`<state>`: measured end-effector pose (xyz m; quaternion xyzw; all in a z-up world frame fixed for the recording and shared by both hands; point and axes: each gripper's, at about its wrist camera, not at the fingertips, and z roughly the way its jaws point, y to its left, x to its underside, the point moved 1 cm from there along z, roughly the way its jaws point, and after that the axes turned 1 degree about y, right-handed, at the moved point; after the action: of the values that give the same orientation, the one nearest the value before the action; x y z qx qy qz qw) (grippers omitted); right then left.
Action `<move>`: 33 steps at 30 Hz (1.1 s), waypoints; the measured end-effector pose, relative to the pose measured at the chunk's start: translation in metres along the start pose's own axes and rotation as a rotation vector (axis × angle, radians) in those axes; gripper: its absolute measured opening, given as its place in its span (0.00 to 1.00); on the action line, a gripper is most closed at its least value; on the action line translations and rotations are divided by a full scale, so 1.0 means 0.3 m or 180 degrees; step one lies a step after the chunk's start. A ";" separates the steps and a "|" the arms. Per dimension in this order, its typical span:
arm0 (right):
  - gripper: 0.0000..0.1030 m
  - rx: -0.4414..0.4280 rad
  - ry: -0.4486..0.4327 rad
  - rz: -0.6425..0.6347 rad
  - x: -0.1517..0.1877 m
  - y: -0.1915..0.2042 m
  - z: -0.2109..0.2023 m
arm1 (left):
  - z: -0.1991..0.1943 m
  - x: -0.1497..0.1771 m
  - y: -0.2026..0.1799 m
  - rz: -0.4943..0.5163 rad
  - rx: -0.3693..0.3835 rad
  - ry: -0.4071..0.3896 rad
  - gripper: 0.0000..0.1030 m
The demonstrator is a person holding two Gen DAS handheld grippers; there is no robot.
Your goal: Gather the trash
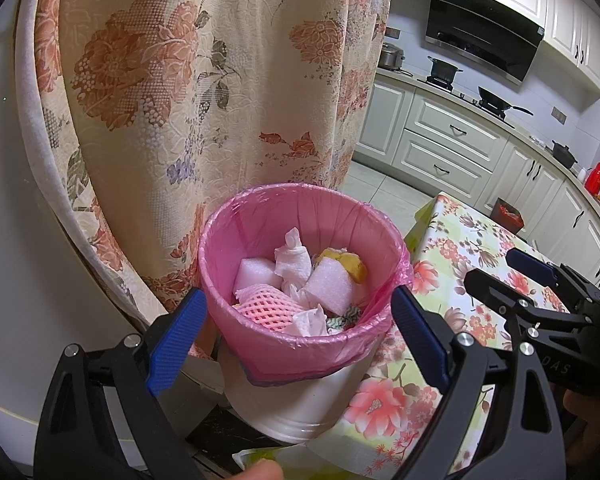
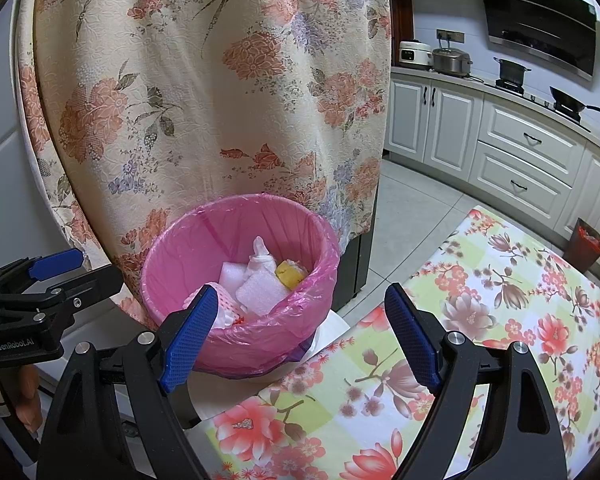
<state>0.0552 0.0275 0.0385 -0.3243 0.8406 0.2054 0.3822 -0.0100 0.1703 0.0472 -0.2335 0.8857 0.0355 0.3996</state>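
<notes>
While the white bin (image 1: 296,404) with its pink liner (image 1: 260,224) is sitting just left of the floral table (image 2: 500,320), both the left gripper (image 1: 298,334) and right gripper (image 2: 298,338) are hovering wide and empty; gathering the liner's rim looks next.

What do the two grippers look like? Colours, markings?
Both alike: the left gripper and right gripper have black angular frames with triangular cut-outs, silver pivot bolts and blue textured finger pads. The left gripper's body reads "GenRobot.AI" in white. No cables or sleeves visible.
</notes>
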 end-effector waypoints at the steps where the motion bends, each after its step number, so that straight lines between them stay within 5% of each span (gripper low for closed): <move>1: 0.78 0.0001 -0.0001 0.0002 0.000 0.000 0.000 | 0.000 0.000 0.001 -0.0001 0.0001 0.0001 0.88; 33: 0.78 0.0007 -0.0001 -0.0007 -0.002 0.002 0.000 | -0.001 0.000 0.002 -0.0003 0.0000 -0.0008 0.91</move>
<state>0.0550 0.0282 0.0390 -0.3248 0.8404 0.2041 0.3829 -0.0103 0.1707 0.0473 -0.2338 0.8851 0.0357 0.4007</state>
